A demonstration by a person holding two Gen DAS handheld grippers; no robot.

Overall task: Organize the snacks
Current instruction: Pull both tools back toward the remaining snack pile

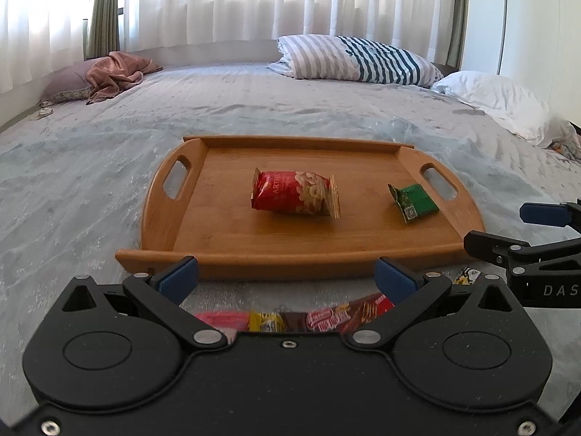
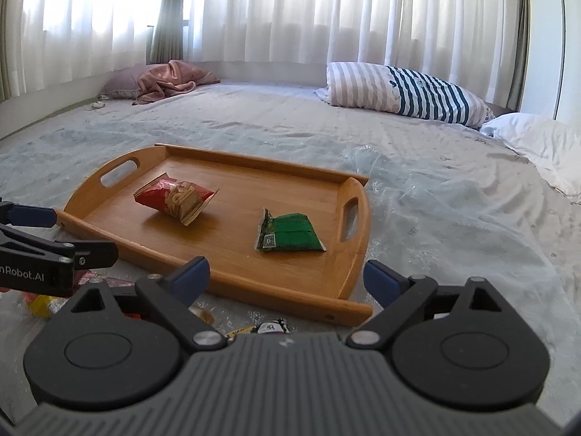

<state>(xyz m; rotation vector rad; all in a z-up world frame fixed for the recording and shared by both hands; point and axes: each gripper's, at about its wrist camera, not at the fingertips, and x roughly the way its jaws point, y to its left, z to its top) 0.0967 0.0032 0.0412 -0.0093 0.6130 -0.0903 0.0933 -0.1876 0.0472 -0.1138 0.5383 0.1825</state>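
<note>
Blue pads tip both of your claws, and both stand wide apart with nothing between them. Your left claw (image 1: 287, 276) hovers just short of the near rim of the wooden tray (image 1: 290, 259); under it, at 6 o'clock in the left wrist view, a row of loose snack packets (image 1: 290, 319) lies on the bed (image 1: 109, 167), partly hidden by the claw body. Your right claw (image 2: 287, 278) sits over the tray's near right corner, with a few more wrappers (image 2: 265, 327) on the sheet below it.

On the tray, the red snack bag (image 1: 296, 193) lies on its side near the middle. The green packet (image 1: 412, 201) lies flat at about 3 o'clock from it, just beside the right handle slot and apart from the red bag.

Beyond the tray, the pale patterned sheet runs back to a striped pillow (image 1: 356, 58) at 1 o'clock, a white pillow (image 1: 504, 101) at 2 o'clock, and a pink cloth (image 1: 116, 72) bunched at 10 o'clock. White curtains (image 1: 254, 0) hang behind.
</note>
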